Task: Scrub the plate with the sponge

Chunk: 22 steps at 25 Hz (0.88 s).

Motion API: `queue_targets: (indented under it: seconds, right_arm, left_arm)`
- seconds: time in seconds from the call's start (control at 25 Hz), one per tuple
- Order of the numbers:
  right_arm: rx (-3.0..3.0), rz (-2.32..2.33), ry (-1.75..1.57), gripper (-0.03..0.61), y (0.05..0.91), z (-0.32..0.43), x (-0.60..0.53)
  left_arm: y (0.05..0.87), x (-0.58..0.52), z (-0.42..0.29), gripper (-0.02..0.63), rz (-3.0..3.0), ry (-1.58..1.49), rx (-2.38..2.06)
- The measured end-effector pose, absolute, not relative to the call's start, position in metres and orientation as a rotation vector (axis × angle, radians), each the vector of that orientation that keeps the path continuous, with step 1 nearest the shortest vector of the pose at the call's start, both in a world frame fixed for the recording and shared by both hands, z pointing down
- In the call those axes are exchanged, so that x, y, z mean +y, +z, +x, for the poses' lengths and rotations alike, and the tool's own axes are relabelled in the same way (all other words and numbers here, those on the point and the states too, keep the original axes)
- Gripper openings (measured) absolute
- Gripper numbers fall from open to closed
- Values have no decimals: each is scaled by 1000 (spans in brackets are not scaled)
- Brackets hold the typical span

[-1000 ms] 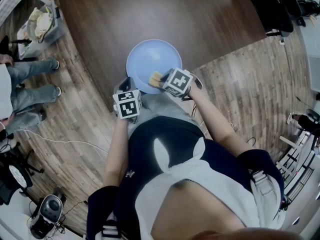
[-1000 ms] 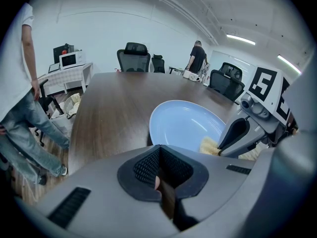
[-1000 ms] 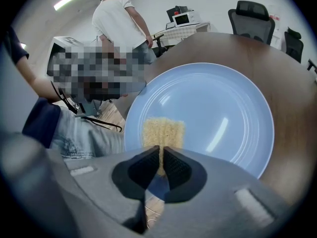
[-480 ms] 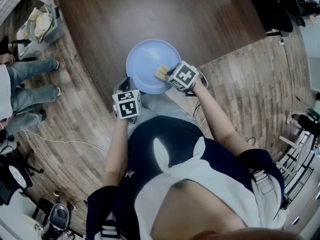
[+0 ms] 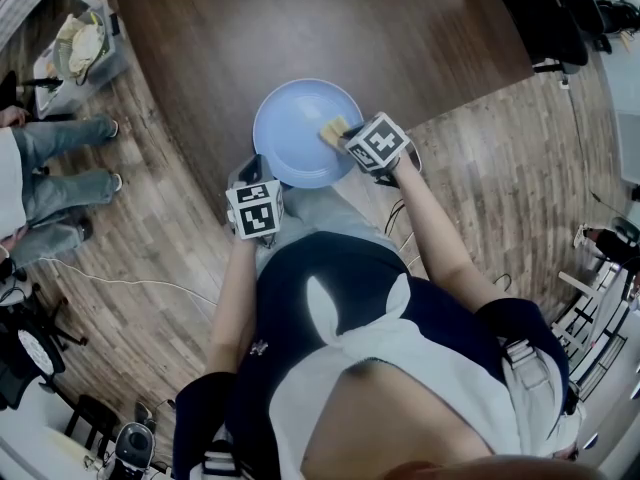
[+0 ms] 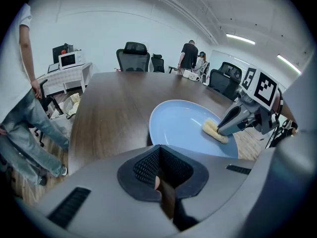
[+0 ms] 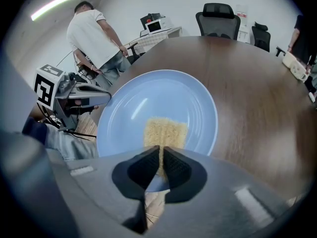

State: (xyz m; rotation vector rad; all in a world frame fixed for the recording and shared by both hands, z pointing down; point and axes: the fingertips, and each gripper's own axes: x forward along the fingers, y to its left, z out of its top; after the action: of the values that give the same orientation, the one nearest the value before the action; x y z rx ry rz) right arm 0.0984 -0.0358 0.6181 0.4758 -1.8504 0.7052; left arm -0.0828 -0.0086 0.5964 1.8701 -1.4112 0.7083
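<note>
Sponge clamped, down on the right side of the plate

The right gripper (image 7: pixel 161 165) has its jaws closed on the near end of the yellow sponge (image 7: pixel 165 132). It lies flat on the blue plate (image 7: pixel 148 93), long axis running straight out along the jaws toward the plate's middle. In the head view it sits on the right part of the bowl, near the rim, so most of the plate's face lies to its left; I judge the coming stroke must sweep that way. The left gripper (image 6: pixel 159 171) has its jaws pressed together, tip at the near-left rim; whether it nips the rim I cannot tell. The plate rests at the near edge of a dark wooden table (image 5: pixel 300 38). No brand or writing is readable, only the square markers on the gripper cubes
</note>
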Motion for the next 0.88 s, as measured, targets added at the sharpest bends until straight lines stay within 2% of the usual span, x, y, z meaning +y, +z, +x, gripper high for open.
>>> queue_targets:
  seconds: [0.68,0.88]
  right_arm:
    - [-1952,825,765,26,610,107,-87]
    - [-2042,871,774,75,598,97,-86]
  left_arm:
    - [593,-8,-77,3,1854,721,-1378]
    - [592,-9,-85,3,1844,734,-1407]
